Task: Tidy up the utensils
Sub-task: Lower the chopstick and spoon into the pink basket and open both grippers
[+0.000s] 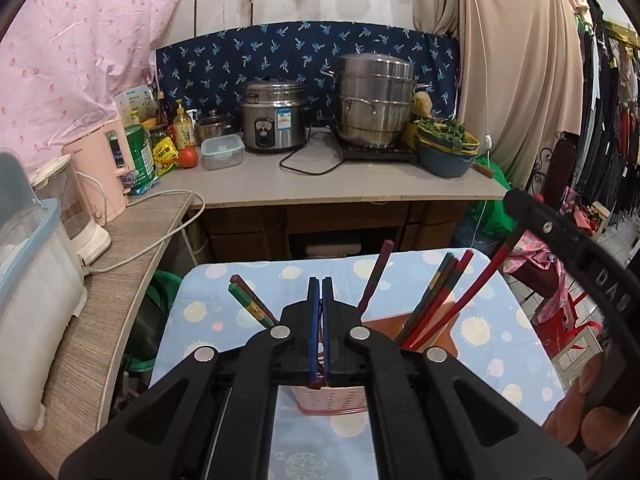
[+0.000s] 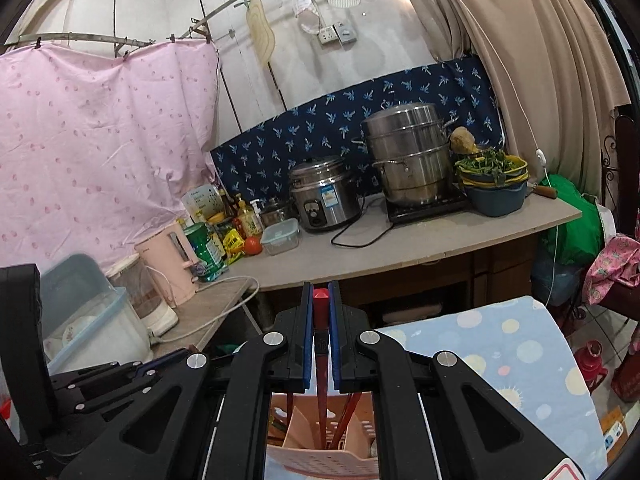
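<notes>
Left wrist view: left gripper (image 1: 320, 288), black w/ blue pads, jaws pressed together, nothing between them. It hangs over a pink perforated plastic utensil basket (image 1: 332, 402) standing on a small table w/ a pale blue cloth printed w/ round pastel shapes (image 1: 480, 320). Red and dark patterned chopsticks (image 1: 434, 308) stand leaning in the basket to the right of the jaws; a pair w/ green and gold pattern (image 1: 250, 304) leans out to the left; one dark red stick (image 1: 374, 276) rises just right of the jaws. The right gripper's black body (image 1: 576, 256) shows at the right edge, w/ a long red chopstick (image 1: 486, 280) slanting from it down toward the basket. Behind, a grey countertop (image 1: 360, 188) carries a steel rice cooker (image 1: 274, 120) and a stacked steel steamer pot (image 1: 374, 100).

Right wrist view: right gripper (image 2: 320, 300) is clamped on the red chopstick (image 2: 320, 300); its square red end sticks up between the blue pads, shaft runs down into the pink basket (image 2: 324, 452) directly below, among other sticks. Blue cloth table (image 2: 520, 360) lies to the right. Left gripper's black frame (image 2: 104, 384) sits at lower left.
</notes>
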